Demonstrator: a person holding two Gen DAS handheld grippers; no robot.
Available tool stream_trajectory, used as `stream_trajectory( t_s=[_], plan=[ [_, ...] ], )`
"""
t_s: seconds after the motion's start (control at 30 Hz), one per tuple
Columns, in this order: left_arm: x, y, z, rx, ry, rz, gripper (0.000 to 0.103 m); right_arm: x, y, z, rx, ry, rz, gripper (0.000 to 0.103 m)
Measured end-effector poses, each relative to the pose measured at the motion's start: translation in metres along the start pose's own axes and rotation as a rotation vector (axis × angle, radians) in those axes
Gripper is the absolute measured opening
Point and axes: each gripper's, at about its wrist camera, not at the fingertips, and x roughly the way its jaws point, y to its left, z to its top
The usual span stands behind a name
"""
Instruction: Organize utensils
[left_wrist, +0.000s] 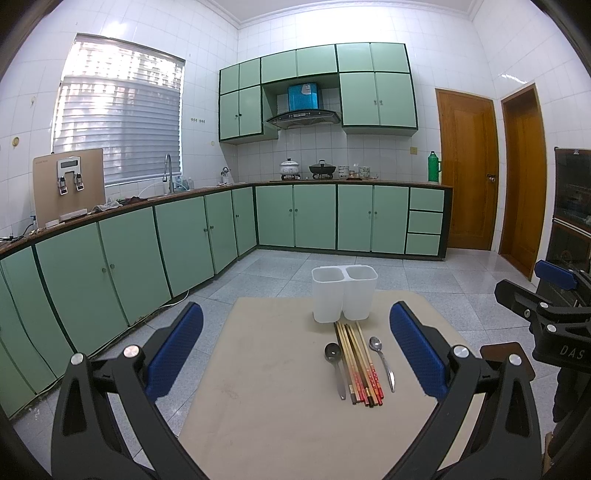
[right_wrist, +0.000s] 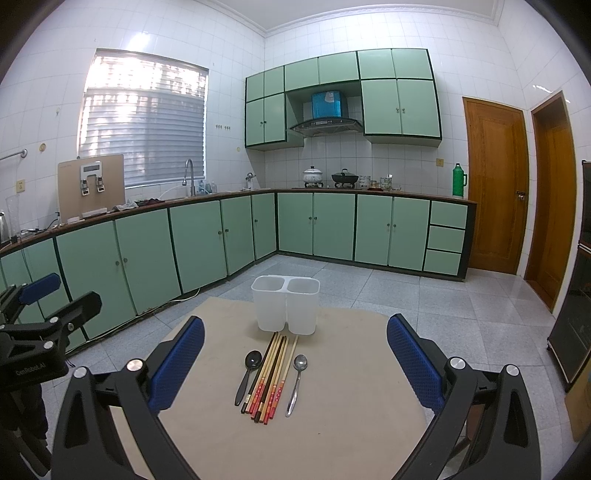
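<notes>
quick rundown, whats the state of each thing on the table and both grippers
left gripper: jaws wide open, empty, above the table
right gripper: jaws wide open, empty
white holder: upright, both compartments empty
chopsticks: bundled, lying flat in front of the holder
black spoon: lying flat, left of the chopsticks
silver spoon: lying flat, right of the chopsticks
table: bears the holder and utensils

Bright, even daylight through blinds at left, blown out near top. Soft glare on wall tiles and floor. Sharp focus centrally; heavy fisheye bending, black vignette corners.
</notes>
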Motion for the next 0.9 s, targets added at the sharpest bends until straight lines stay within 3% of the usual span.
stream_trajectory(
  t_s=[0.9],
  plan=[
    [0.0015, 0.0001, -0.0014, 0.003, 0.002, 0.001, 0.098, 0.0007, -0.0001, -0.0005, 0.0, 0.001, -0.001, 0.097]
  ],
)
